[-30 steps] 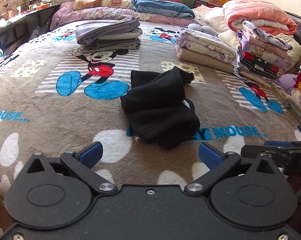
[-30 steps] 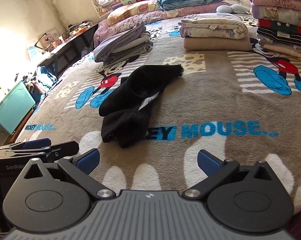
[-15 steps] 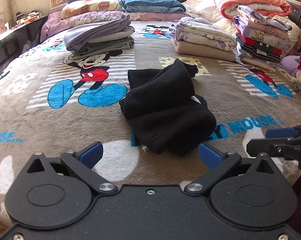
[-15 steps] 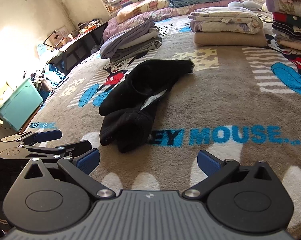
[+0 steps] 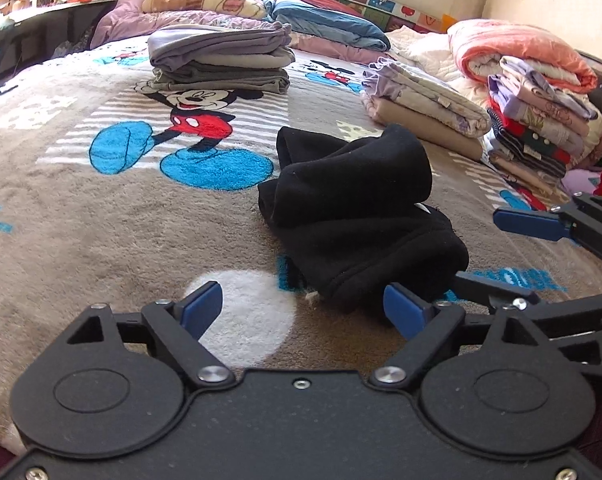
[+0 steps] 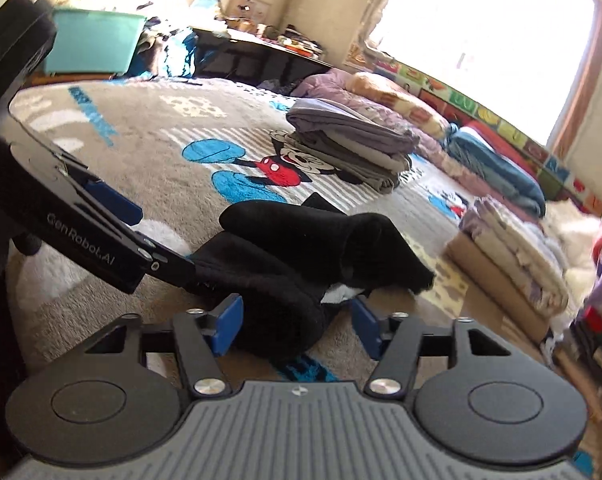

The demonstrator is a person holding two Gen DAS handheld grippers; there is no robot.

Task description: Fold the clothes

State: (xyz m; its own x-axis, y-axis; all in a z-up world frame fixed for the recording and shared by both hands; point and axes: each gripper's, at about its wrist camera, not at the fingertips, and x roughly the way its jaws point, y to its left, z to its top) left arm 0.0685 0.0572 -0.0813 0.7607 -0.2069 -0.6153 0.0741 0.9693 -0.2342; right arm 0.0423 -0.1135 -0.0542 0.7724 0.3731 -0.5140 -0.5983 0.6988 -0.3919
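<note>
A crumpled black fleece garment (image 5: 361,220) lies on the grey Mickey Mouse blanket (image 5: 101,208) that covers the bed. My left gripper (image 5: 301,308) is open just short of the garment's near left end, its right pad close to the fabric. My right gripper (image 6: 297,330) comes in from the right, open, with the garment (image 6: 301,256) bulging between its blue pads; a white label shows by the right pad. In the left wrist view the right gripper (image 5: 501,256) reaches the garment's right side. The left gripper (image 6: 149,236) shows at the left of the right wrist view.
Folded stacks stand beyond the garment: grey and purple (image 5: 221,60), beige and floral (image 5: 421,108), and a tall colourful pile (image 5: 541,128) under a pink quilt (image 5: 521,52). Pillows line the headboard. A teal box (image 6: 93,44) and a dark desk (image 6: 261,56) stand left of the bed.
Both grippers moved forward to the black garment. The right gripper swung round to face left, its jaws narrowed, and fabric now sits between them. The garment has not moved.
</note>
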